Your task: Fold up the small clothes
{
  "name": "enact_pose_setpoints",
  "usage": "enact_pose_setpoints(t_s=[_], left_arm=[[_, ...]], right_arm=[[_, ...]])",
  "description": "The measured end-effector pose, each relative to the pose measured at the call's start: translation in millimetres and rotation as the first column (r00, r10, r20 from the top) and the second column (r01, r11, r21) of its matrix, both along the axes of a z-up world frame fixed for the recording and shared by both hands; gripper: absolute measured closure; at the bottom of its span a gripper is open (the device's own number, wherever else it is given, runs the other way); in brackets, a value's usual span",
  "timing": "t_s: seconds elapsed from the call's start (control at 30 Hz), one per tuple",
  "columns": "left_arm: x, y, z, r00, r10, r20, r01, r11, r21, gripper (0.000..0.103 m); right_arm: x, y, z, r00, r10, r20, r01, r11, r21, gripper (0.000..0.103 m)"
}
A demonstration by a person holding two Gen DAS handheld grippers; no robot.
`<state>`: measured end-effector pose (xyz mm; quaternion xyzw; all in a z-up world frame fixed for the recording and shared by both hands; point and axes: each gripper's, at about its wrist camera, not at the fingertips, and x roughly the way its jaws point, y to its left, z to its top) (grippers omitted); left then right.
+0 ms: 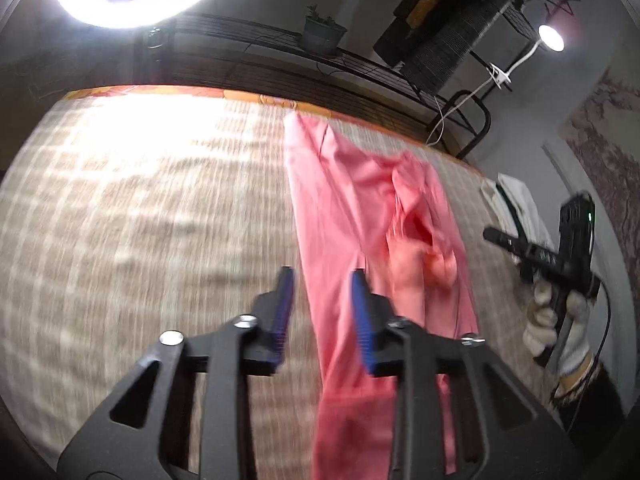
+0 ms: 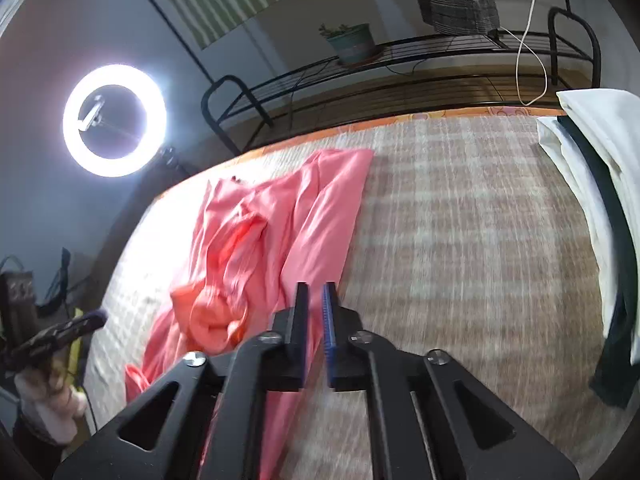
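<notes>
A pink garment is seen spread lengthwise on a bed covered with a beige checked mat. Its far end reaches close to the mat's far edge, where an orange border runs, and its near end passes under the left gripper. Along the middle of the garment the cloth is bunched into a rumpled heap, while the long strip beside it lies fairly flat.

The jaws of the left gripper are held spread, with a clear gap between the blue pads; the pink cloth is seen through the gap, but nothing is pinched. The picture is blurred by motion.

The jaws of the right gripper are held only slightly parted, a narrow slit being left between them. They are placed over the garment's edge on the side toward the mat's bare middle; no cloth is seen gripped between them.

In the left wrist view the right gripper is shown at the bed's right side, held by a gloved hand. A stack of folded white and dark clothes is laid at the right edge of the mat, well apart from the pink garment. Beyond the bed's far edge a black metal rack carrying a potted plant is seen, and a ring light is lit at the left.
</notes>
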<state>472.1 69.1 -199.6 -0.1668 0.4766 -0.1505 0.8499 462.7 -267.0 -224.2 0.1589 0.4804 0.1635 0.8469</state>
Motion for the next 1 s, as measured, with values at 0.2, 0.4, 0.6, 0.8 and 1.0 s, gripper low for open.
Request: enact_pose_setpoints(t_s=[0.2,0.4,0.6,0.8,1.0], left_arm=[[83.2,6.5,-22.8,0.998,0.049,-0.048,-0.053,0.996,-0.078,0.065],[135.3,-3.4,-49.8,0.993,0.079,-0.084,-0.085,0.994,-0.065,0.065],[173.3,-20.4,-65.0,0.991,0.095,-0.093,-0.099,0.995,-0.033,0.065],[182.4,-47.4,-65.4,0.995,0.095,-0.016,-0.094,0.993,0.07,0.075],[175.3,-55.5,-55.6,0.999,0.051,0.01,-0.052,0.998,0.048,0.102]], right_arm=[[33.2,-7.0,-11.1,0.999,-0.046,0.015,0.044,0.993,0.106,0.07],[82.9,-7.3,-29.6,0.996,-0.09,-0.018,0.091,0.988,0.125,0.07],[117.3,0.3,-44.8,0.995,-0.1,-0.025,0.102,0.987,0.121,0.069],[134.5,13.5,-42.1,0.998,-0.06,0.003,0.06,0.994,0.094,0.069],[133.1,21.7,-38.9,0.999,-0.03,0.023,0.028,0.997,0.073,0.1]])
